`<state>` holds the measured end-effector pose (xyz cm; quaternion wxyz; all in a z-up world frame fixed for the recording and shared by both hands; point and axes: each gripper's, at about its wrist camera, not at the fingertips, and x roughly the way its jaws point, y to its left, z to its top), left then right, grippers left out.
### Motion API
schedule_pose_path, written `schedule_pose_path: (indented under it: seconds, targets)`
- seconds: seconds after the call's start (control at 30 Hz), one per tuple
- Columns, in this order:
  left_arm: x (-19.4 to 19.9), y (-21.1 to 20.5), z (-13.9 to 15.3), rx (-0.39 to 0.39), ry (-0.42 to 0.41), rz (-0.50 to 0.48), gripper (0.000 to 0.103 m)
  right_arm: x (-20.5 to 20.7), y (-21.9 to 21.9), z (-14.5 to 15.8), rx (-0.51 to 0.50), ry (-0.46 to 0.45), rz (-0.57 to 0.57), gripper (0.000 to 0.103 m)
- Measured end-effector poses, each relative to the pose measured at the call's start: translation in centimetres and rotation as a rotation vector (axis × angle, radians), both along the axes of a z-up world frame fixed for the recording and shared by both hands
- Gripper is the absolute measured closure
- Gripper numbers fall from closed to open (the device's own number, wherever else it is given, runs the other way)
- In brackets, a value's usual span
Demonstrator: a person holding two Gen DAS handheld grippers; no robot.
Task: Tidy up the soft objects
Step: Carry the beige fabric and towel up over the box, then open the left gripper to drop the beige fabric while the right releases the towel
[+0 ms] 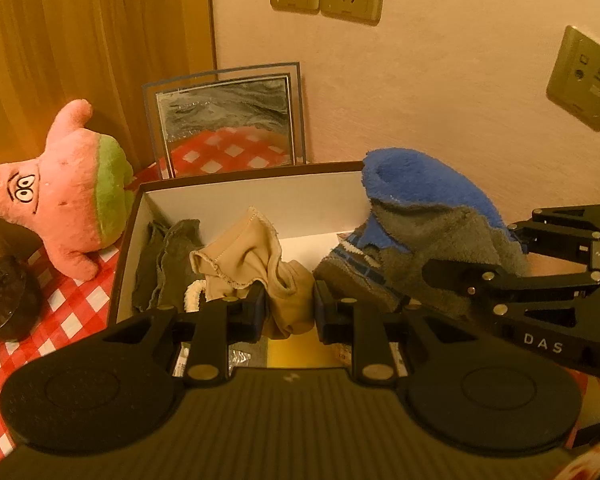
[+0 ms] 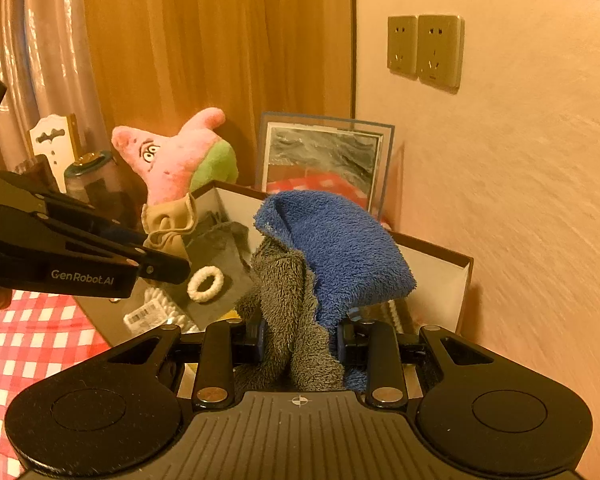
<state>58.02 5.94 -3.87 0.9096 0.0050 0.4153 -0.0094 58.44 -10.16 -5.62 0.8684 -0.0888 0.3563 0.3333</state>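
Between left gripper (image 1: 288, 306) pads: beige cloth (image 1: 252, 256) clamped, lower end hidden.
Right gripper (image 2: 300, 340): grasping blue-grey fuzzy sock (image 2: 332, 248); toe unseen.
Beyond both: box (image 1: 260, 196), floor half covered.

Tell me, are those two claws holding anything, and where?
Left gripper pinches a beige cloth by its lower end; right gripper grips a blue-grey fuzzy sock by its grey end.

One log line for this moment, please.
left gripper: shut on beige cloth | right gripper: shut on blue-grey sock | both over box
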Motion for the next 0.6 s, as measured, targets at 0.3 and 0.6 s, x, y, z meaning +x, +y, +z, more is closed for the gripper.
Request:
schedule_pose_path:
  seconds: [0.3,0.6]
  targets:
    - [2.6,0.1,-1.6,0.005,0.036,-0.008,0.081,2.9,0.4,-1.8,-0.005,0.047,-0.004,0.072]
    - [4.3,0.5,-2.4,0.012,0.043,-0.008,0.065,4.7,0.4,-2.9,-0.006,0.075,-0.019,0.072]
